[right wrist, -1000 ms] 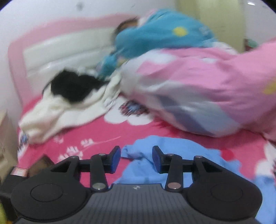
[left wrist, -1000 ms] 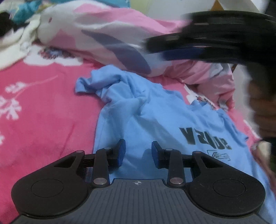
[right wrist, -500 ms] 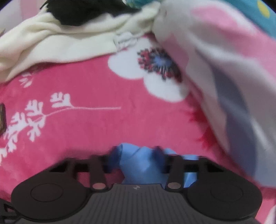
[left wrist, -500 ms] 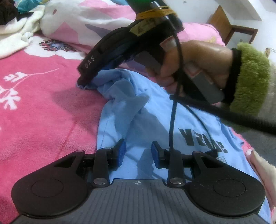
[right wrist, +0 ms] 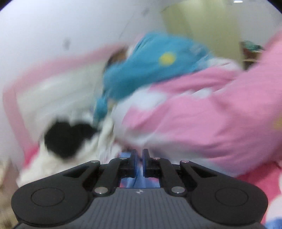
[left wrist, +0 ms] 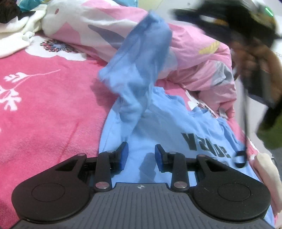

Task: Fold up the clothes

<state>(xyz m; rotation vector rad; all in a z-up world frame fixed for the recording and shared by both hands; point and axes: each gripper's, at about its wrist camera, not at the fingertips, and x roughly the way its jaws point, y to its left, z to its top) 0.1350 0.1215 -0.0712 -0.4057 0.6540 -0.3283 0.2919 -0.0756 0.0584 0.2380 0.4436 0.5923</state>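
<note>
1. Far left, left wrist view: pink floral blanket [left wrist: 44, 109] covers the bed. White garment [left wrist: 15, 40] bunched at the top-left corner, a black item [left wrist: 7, 14] on it.
2. Left claw [left wrist: 141, 156] hangs over the lower hem area of the blue T-shirt [left wrist: 158, 133]. Jaws apart, nothing between the pads; shirt fabric lies below them.
3. Blue T-shirt lies flat on the blanket, dark printed letters facing up on its right part. One sleeve or corner [left wrist: 144, 58] is lifted off the bed, drawn up and to the right in a twisted band.
4. Behind the shirt: pink and white duvet [left wrist: 193, 58], heaped.
5. Upper right: right claw body and the person's hand [left wrist: 250, 58], blurred, green fuzzy cuff [left wrist: 271, 133] below.
6. Right wrist view, heavily blurred: right claw [right wrist: 139, 158] jaws together, clamped on blue fabric that shows between and under the fingers. Beyond: teal item [right wrist: 149, 70], pink duvet, headboard [right wrist: 52, 79].
7. No containers seen.
</note>
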